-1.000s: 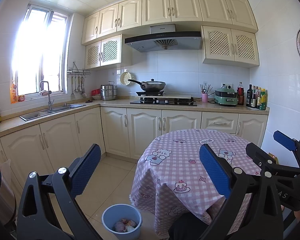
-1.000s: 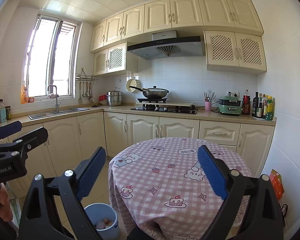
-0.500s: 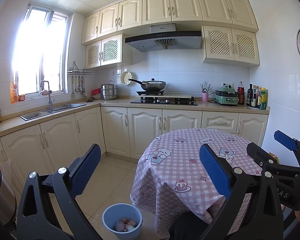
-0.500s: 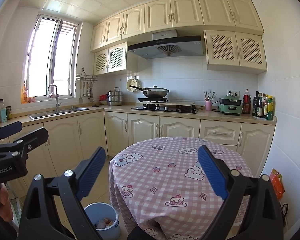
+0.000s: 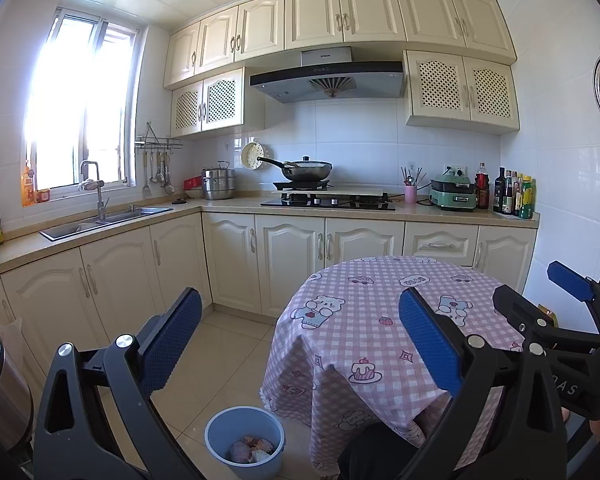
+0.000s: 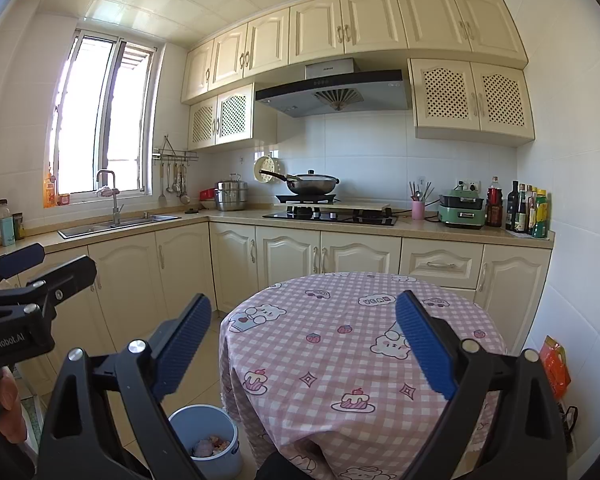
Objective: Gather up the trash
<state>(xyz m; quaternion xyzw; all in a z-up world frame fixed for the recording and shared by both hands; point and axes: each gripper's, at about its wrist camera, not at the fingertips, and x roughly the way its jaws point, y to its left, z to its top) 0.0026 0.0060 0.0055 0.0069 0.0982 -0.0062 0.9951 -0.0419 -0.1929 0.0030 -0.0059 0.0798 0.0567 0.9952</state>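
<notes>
Left gripper [image 5: 300, 344]: jaws spread wide with nothing between them, held above the floor and the left edge of the round table; its blue pads [image 5: 172, 344] face each other across the gap. It also shows at the left edge of the right wrist view [image 6: 20, 280].
Right gripper [image 6: 302, 344]: jaws spread wide and empty, held over the near part of the round table; it shows at the right edge of the left wrist view [image 5: 568, 304].
Trash: crumpled pinkish and white scraps [image 5: 249, 449] lie at the bottom of the bin.
Bin [image 5: 216, 432]: a light blue round bucket on the tiled floor, just left of the table's hanging cloth, near the camera.
Round table [image 6: 340, 360]: covered by a pink checked cloth printed with bears and cakes; the top carries nothing.
Worktop [image 5: 420, 210]: runs along the far and left walls, carrying a hob with a lidded pan [image 5: 306, 170], a steel pot [image 5: 219, 184], a pink utensil cup [image 5: 410, 194], a green appliance [image 5: 452, 196] and bottles [image 5: 514, 196] at far right.
Sink [image 5: 100, 222]: set into the left worktop below the window.
Hand [image 6: 10, 408]: fingers visible at lower left, on the left gripper's handle.
</notes>
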